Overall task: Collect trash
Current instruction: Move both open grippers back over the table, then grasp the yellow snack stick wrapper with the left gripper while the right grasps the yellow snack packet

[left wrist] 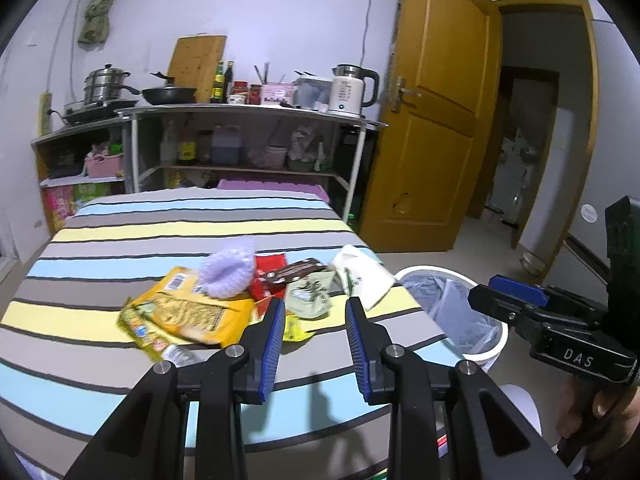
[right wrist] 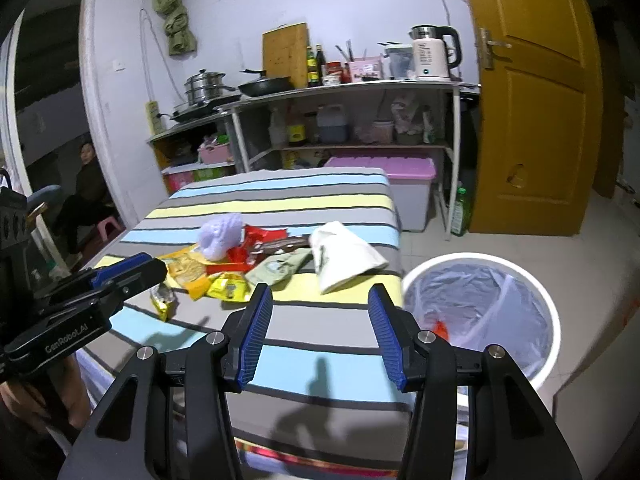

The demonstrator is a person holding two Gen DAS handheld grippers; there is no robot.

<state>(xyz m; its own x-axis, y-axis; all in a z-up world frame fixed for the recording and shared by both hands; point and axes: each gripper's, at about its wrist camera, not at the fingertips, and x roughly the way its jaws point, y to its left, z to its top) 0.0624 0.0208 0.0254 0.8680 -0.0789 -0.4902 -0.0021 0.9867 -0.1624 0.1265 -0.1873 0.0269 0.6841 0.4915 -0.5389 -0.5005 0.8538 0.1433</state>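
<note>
Both grippers, left [left wrist: 315, 326] and right [right wrist: 320, 316], hover with fingers apart above the wrapper-strewn bed [left wrist: 168, 224].

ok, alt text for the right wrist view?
The open right gripper hovers empty over a striped bed strewn with snack wrappers and a white bag. A lined white trash bin stands on the floor to its right; the left gripper enters at left.

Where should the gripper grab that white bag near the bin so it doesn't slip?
Probably the white bag's loose near corner, coming down from above with the right gripper. It lies flat on the striped table, so only an edge gives the open jaws something to pinch.
</note>
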